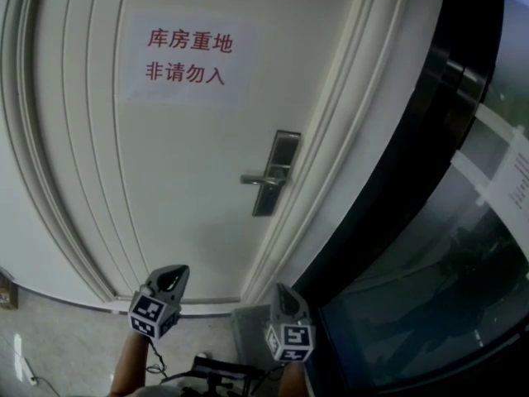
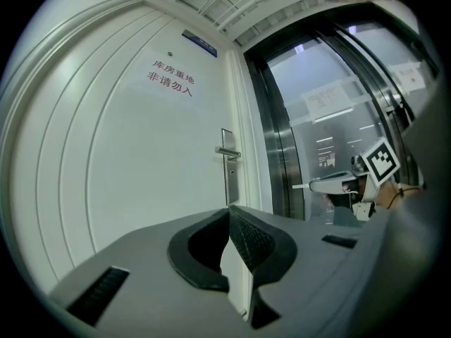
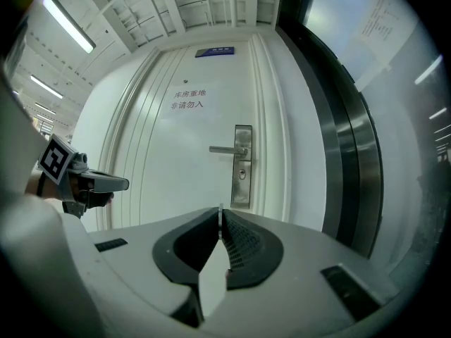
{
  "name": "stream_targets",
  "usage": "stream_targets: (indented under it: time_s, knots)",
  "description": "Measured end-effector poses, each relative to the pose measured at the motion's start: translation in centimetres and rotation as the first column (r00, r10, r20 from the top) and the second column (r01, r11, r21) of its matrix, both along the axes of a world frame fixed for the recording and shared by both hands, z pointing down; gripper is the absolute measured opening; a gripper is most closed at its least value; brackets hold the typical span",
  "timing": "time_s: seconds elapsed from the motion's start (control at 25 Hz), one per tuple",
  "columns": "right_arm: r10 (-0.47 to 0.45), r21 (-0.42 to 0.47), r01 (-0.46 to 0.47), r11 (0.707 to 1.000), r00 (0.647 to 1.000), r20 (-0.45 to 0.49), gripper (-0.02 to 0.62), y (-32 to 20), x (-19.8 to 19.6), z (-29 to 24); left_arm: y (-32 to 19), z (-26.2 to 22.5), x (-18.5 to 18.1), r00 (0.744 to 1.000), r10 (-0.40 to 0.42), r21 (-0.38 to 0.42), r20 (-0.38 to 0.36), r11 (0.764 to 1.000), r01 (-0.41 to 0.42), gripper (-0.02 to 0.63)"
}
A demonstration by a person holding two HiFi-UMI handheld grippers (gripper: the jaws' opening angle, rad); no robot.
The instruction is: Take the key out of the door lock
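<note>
Right gripper [image 3: 220,208]: we see it clenched on the key [image 3: 220,215], edge-on between the tips.
Left gripper [image 2: 229,210]: closed, empty, at nine o'clock of the right.
Lock plate [image 3: 242,166]: twelve o'clock, well apart, on the white door [image 3: 162,167].

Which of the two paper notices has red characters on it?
The notice on the white door; the sheet on the glass at right bears only faint small print.
</note>
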State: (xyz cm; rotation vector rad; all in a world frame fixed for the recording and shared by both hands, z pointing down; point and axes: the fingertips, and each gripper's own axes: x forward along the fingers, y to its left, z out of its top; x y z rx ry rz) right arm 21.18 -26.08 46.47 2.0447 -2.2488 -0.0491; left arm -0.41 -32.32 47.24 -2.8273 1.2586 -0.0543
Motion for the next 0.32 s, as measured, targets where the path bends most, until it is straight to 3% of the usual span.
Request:
stream_targets:
  time_s: [0.32]
  knots:
    - [-0.011, 0.003, 0.011, 1.000, 1.000, 0.007, 0.020, -1.3, -0.5, -0.2, -1.2, -0.3, -0.6, 1.000, -0.015, 0.004, 0.001, 1.000, 0.015, 0.009]
